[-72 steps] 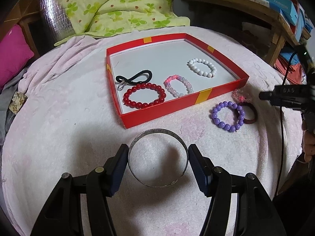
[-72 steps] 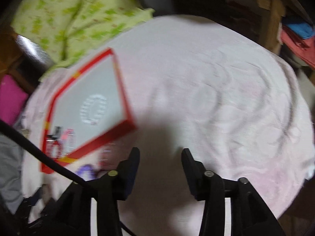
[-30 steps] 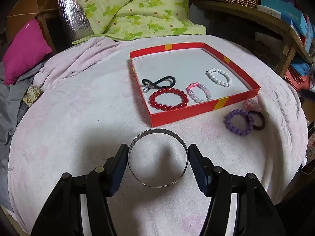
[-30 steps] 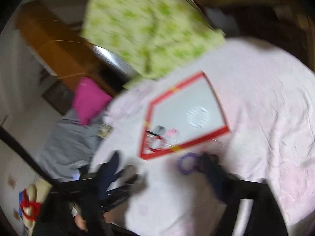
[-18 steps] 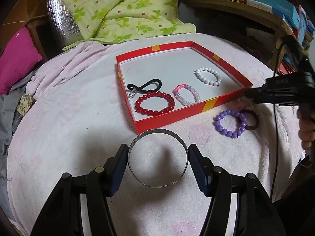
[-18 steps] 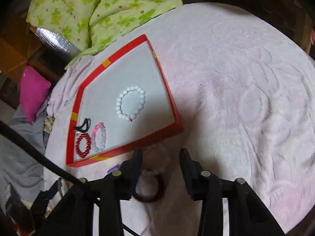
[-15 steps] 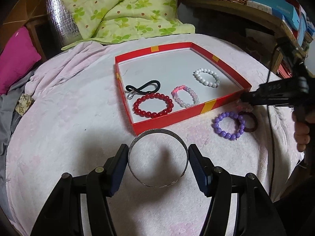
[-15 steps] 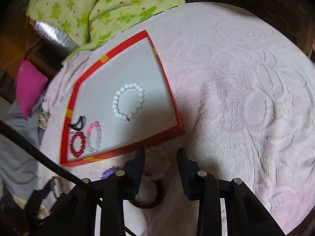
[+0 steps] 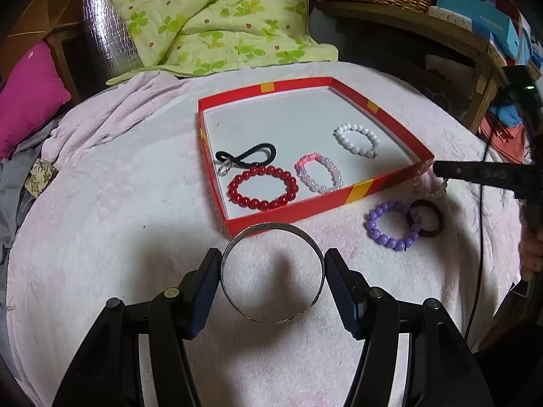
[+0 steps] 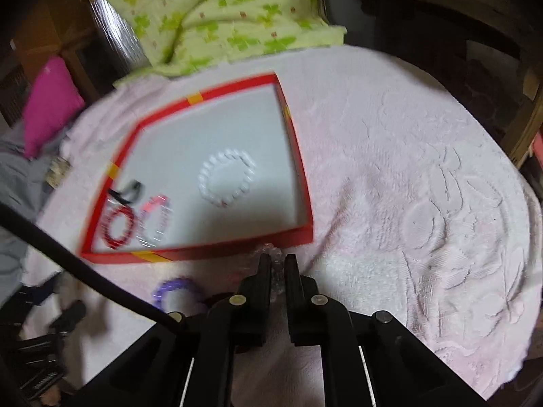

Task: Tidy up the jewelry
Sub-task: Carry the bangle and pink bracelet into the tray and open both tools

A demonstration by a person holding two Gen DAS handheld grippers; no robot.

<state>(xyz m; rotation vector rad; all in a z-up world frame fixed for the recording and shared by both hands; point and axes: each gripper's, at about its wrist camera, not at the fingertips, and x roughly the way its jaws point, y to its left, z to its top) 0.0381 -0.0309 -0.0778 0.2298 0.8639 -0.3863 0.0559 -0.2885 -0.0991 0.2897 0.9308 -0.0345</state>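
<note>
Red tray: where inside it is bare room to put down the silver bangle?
The back half of the red tray, behind the black hair tie and left of the white bracelet, is bare. The front edge is crowded by the red bracelet and pink bracelet.

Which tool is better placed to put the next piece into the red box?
Probably the left tool: it holds the silver bangle right at the near wall of the red box. The right tool is pinching a clear bead bracelet low beside the box.

Tray (image 9: 390, 188) on blanket (image 9: 118, 210): four bracelets, one hair tie inside. Right of tray: beaded bracelet (image 9: 392, 225) touching scrunchie (image 9: 428, 218). Bangle (image 9: 271, 273) before tray.
</note>
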